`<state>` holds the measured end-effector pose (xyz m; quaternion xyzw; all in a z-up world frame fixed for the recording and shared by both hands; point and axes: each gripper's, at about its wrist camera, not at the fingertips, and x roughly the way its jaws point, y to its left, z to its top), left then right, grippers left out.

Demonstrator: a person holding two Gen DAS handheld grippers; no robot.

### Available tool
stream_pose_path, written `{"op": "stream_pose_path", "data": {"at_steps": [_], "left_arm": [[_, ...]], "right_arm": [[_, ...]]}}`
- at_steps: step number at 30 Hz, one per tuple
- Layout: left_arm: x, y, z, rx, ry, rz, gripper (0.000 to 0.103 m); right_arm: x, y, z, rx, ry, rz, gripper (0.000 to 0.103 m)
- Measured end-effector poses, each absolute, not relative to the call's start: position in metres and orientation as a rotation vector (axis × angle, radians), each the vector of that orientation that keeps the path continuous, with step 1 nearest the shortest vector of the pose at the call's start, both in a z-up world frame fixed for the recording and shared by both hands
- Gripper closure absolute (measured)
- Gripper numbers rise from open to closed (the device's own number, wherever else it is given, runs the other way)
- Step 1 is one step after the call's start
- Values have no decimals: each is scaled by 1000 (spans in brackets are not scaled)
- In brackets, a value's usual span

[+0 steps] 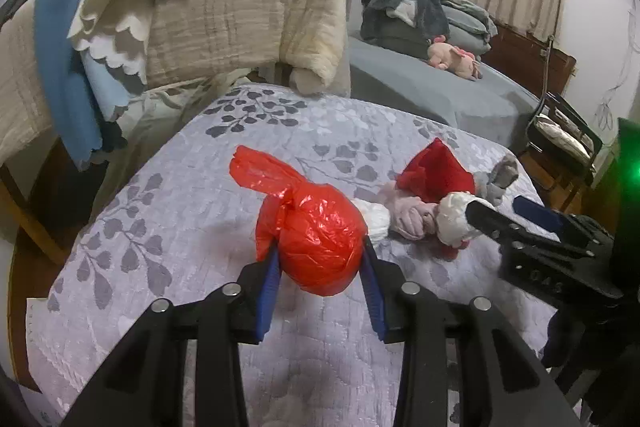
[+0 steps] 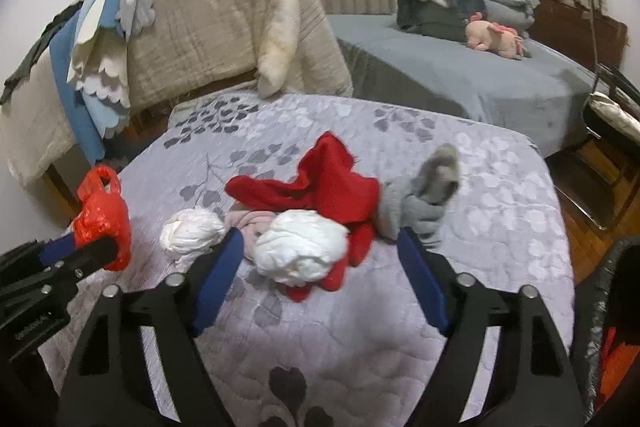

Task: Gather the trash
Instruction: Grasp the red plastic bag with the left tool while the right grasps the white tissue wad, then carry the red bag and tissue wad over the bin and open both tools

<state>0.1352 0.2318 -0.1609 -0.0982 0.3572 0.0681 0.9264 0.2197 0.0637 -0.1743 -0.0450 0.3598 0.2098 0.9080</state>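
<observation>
While the left gripper (image 1: 320, 263) clamps a knotted red bag (image 1: 320, 247), the right gripper (image 2: 320, 259) gapes wide around a white wad (image 2: 300, 251) on the quilt (image 2: 500, 211).

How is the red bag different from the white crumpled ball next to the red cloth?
The red bag is shiny plastic, knotted with handles sticking out; the white ball is matte and crumpled, with no knot. The left gripper pinches the red bag, while the white ball lies free between the open right gripper fingers. Both are roundish bundles over the quilt.
</observation>
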Motion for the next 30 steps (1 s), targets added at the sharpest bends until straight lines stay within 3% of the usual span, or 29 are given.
{"op": "stream_pose_path", "data": {"at_steps": [4, 7, 30], "left_arm": [[137, 234, -161, -201, 733, 141, 65], [137, 234, -162, -203, 734, 140, 65], [133, 165, -130, -151, 702, 8, 65]], "right_arm": [[222, 69, -181, -101, 779, 461, 57], [218, 68, -178, -102, 770, 481, 63], [180, -15, -119, -19, 698, 428, 63]]}}
